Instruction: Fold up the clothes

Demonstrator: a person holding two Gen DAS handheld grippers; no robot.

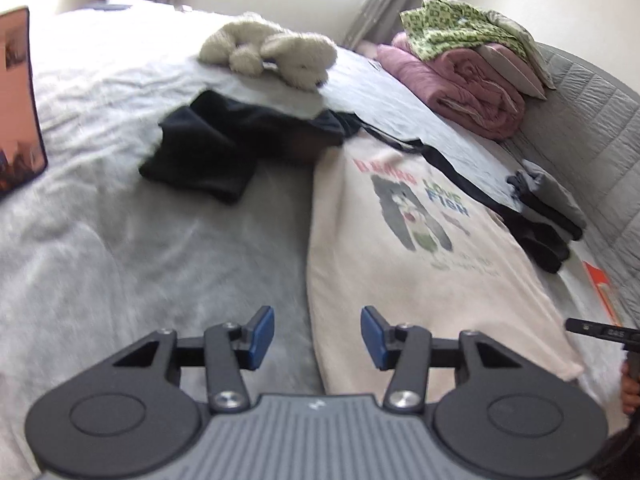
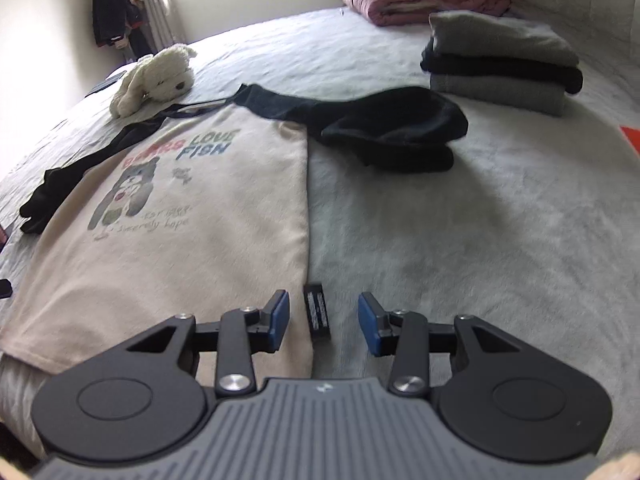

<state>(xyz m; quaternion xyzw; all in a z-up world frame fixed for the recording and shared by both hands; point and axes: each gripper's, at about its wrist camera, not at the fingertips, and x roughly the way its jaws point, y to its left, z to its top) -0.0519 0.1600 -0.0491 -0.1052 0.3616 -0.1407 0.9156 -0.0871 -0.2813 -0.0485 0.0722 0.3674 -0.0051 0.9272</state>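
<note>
With the cream T-shirt (image 2: 192, 216) spread flat on the bed (image 2: 460, 240), print side up and one long side already doubled in to a straight crease, both claws hover over its near hem with nothing between their pads. The left claw (image 1: 317, 338) stands apart at the shirt's near left edge; the right claw (image 2: 323, 322) stands apart at the creased edge, jaws straddling a small black block (image 2: 318, 316) lying just beside the shirt. Judgement: the shirt lies freed, presumably so the next fold can be gripped fresh. Black sleeves trail out on both sides of the shirt. Beyond its collar lies a plush toy (image 2: 154, 78); far right of the shirt, a folded stack (image 2: 500, 64) waits, likely the destination pile.
</note>
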